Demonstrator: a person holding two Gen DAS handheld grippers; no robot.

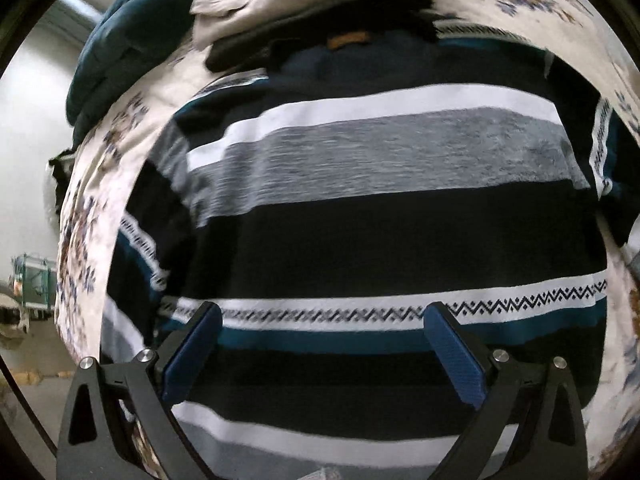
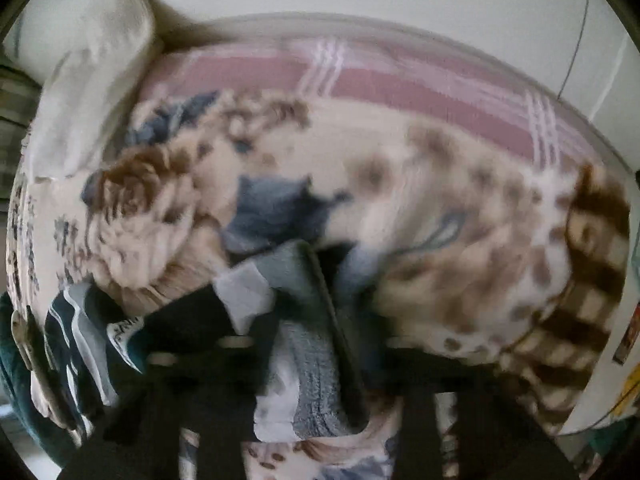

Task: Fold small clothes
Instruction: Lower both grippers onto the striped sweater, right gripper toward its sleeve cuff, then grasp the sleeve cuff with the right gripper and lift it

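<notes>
A striped sweater [image 1: 360, 216] in navy, white, grey and teal lies spread flat on a floral blanket, collar away from me. My left gripper [image 1: 324, 320] hovers over its lower part, open and empty, blue pads [image 1: 192, 356] wide apart. In the blurred right wrist view, my right gripper [image 2: 316, 320] is shut on a bunched fold of the sweater [image 2: 316, 360], grey and white stripes pinched between dark fingers. More of the sweater [image 2: 92, 344] hangs at the lower left.
The floral blanket [image 1: 100, 200] covers the bed. A pile of folded clothes [image 1: 280, 4], beige and black, sits beyond the collar, with a teal quilt [image 1: 120, 52] to its left. A pink striped sheet [image 2: 400, 80] and a white wall lie at the far side.
</notes>
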